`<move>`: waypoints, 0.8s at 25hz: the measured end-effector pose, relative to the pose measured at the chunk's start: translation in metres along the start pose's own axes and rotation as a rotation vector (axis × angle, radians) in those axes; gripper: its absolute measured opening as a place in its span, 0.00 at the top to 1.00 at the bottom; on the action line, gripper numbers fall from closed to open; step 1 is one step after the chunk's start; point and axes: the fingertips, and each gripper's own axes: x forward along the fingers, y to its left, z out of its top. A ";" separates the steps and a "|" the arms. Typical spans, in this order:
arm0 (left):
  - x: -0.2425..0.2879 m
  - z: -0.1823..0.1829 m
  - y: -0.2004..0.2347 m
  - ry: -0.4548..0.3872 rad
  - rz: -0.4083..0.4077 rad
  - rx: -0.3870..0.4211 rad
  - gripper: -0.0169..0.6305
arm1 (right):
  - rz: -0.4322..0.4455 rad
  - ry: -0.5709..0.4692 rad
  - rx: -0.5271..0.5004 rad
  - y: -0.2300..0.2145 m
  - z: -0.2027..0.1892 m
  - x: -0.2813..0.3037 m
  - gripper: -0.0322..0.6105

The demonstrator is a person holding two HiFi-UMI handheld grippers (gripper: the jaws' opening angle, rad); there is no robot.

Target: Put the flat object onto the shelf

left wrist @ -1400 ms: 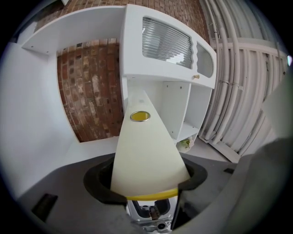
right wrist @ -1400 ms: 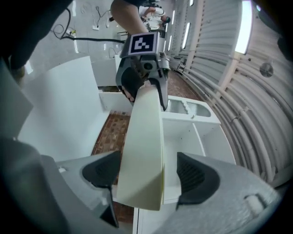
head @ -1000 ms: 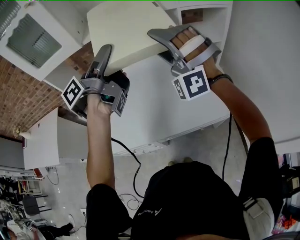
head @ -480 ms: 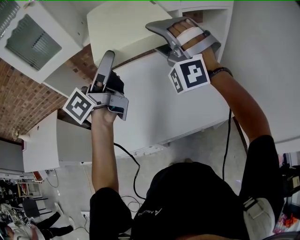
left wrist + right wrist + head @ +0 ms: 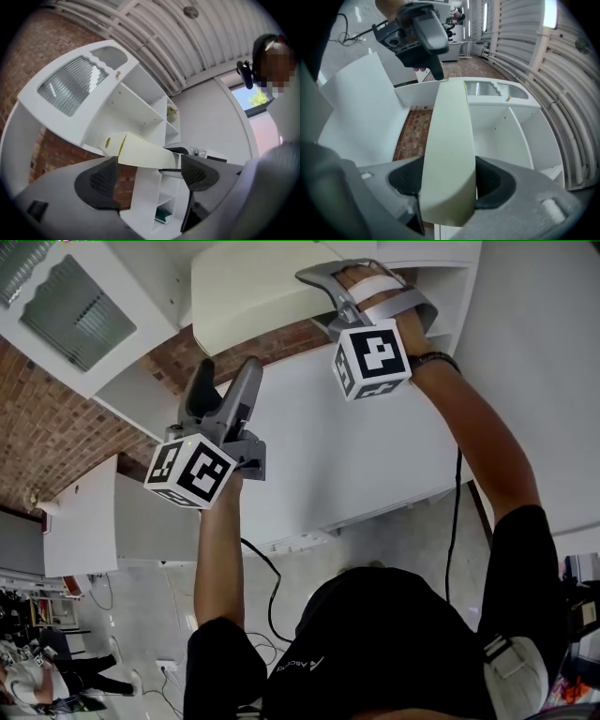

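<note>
box (image 5: 253, 296) held at top centre, not yet on shelf (image 5: 136, 101): right gripper (image 5: 449, 183), just tightened, clamps it; left gripper (image 5: 225, 388), just opened, empty.

A red brick wall (image 5: 56, 427) fills the head view at 9 o'clock. A black cable (image 5: 277, 570) curls over the grey floor (image 5: 403, 521) near the middle. In the left gripper view, a ribbed white ceiling (image 5: 154, 42) sits at 12 o'clock and a bright window (image 5: 255, 98) at 3 o'clock.

The flat object (image 5: 248, 296) is cream, the shelf (image 5: 328, 456) white, brick wall (image 5: 47, 427) red-brown (marker cubes (image 5: 373, 360) black-and-white).
</note>
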 end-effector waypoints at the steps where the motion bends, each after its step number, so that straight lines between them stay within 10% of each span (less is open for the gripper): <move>1: -0.001 0.000 -0.003 0.002 0.000 0.045 0.34 | 0.005 0.001 0.002 -0.001 -0.001 0.004 0.49; 8: -0.004 -0.010 -0.027 0.038 -0.054 0.243 0.46 | 0.030 0.005 0.012 -0.006 -0.004 0.030 0.49; 20: -0.018 -0.050 -0.030 0.102 -0.041 0.242 0.82 | 0.076 0.011 0.007 -0.008 -0.014 0.061 0.49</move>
